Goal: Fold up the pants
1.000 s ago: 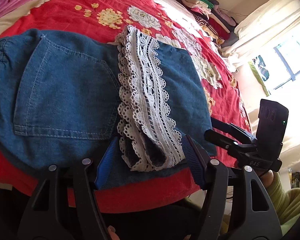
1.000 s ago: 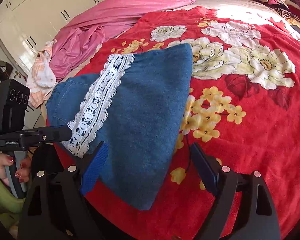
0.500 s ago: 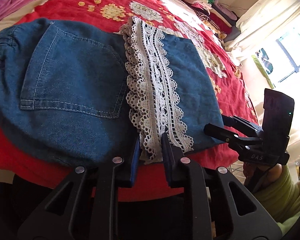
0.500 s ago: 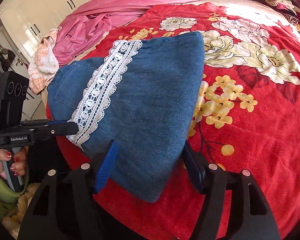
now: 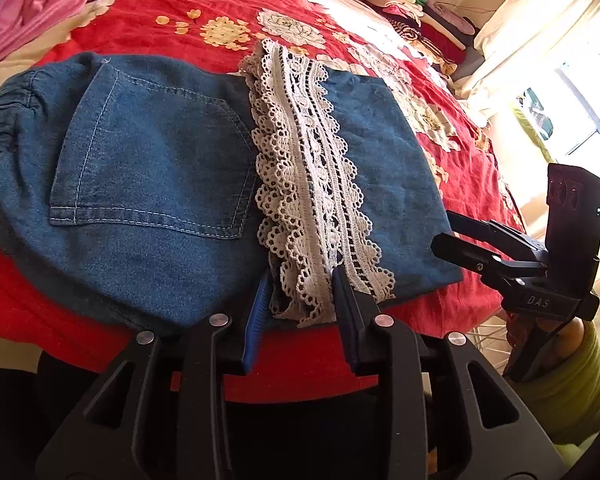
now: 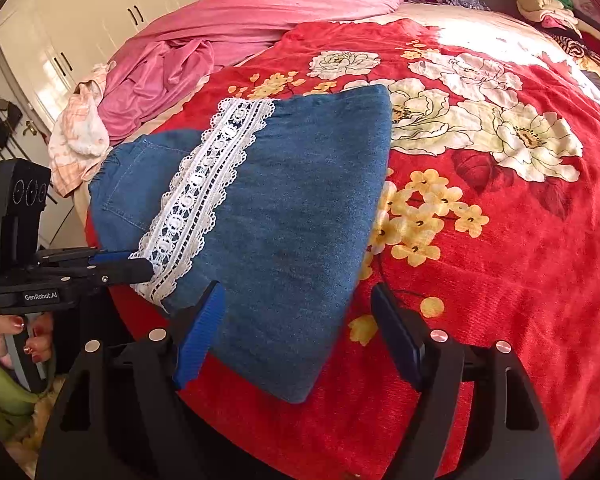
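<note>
- Lying folded on the bed point(image 6: 500, 264) near its front edge, the pants point(image 5: 152, 184) show a back pocket up; we judge one fold done.
- Left tongs point(image 5: 302, 312): blue pads bracket the lace point(image 5: 312, 184) end with a narrow gap; we cannot tell whether they pinch it.
- Right tongs point(image 6: 296, 332): jaws wide apart, straddling the denim corner, gripping nothing; we judge them placed to take that corner for the next fold.
- Materials: soft mid-blue denim, stitched seams, gathered waistband; white openwork lace, scalloped; plush red floral blanket point(image 6: 480, 128).
</note>
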